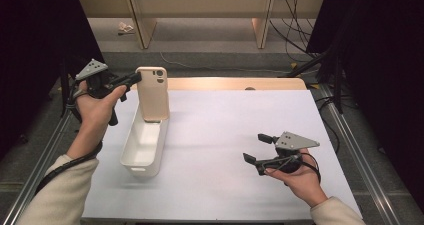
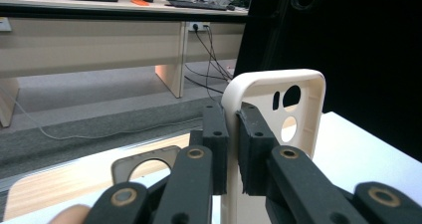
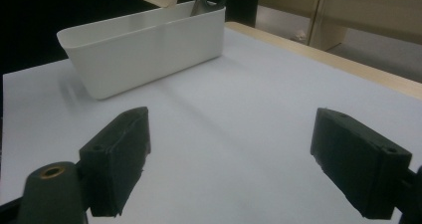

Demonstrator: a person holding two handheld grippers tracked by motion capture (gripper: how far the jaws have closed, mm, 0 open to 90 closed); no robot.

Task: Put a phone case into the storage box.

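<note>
Phone case (image 1: 152,92) pinched at top corner by left gripper (image 1: 134,78), jaws closed tight on rim. Held upright, bottom end down inside far end of white bin (image 1: 142,152). Nearly in, letting go left to do. Cream colour, round camera holes near top, thin raised edge. Right gripper (image 1: 256,147) wide open, holding nothing, low over white table (image 1: 225,135), well apart from bin.
</note>
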